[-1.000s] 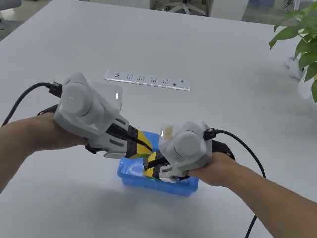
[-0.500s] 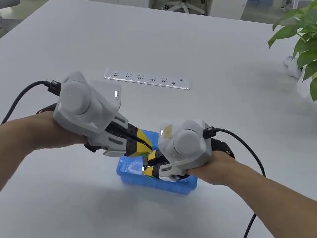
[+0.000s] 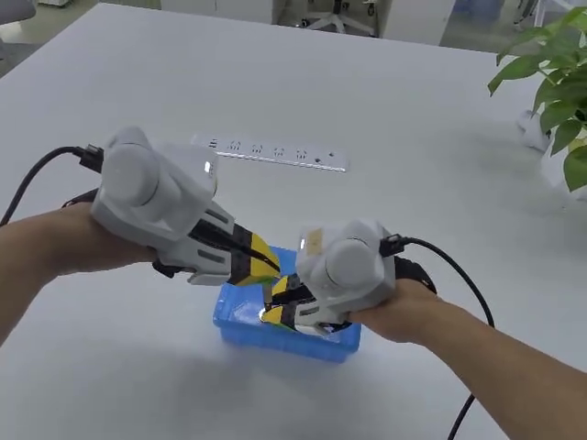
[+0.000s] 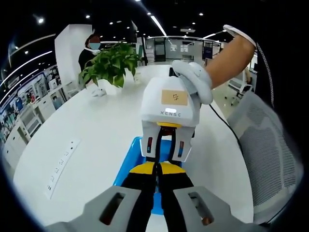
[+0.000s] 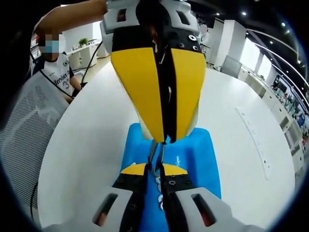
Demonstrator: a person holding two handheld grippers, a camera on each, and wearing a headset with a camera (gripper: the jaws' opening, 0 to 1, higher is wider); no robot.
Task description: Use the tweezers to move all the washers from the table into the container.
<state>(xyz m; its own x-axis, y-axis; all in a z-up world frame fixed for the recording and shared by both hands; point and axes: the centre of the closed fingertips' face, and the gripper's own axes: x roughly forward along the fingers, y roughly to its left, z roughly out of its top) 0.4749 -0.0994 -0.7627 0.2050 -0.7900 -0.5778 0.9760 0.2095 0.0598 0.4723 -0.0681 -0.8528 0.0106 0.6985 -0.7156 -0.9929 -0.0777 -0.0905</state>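
Container [image 3: 237, 323] on the table's [image 3: 413, 110] near side — power strip [image 3: 271, 153] behind it, plant [image 3: 550, 92] at the far right.

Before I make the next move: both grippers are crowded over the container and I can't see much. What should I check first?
1. Hold on tweezers: ok, the left gripper has its jaws shut on them.
2. Tips over container: ok.
3. Some washers in container: ok, a few lie inside.
4. Load in the tips: cannot tell, too small.
5. Hold by right gripper: cannot tell; its jaws flank the tweezers closely.
6. More left on table: cannot tell; the grippers hide the part beside the container.
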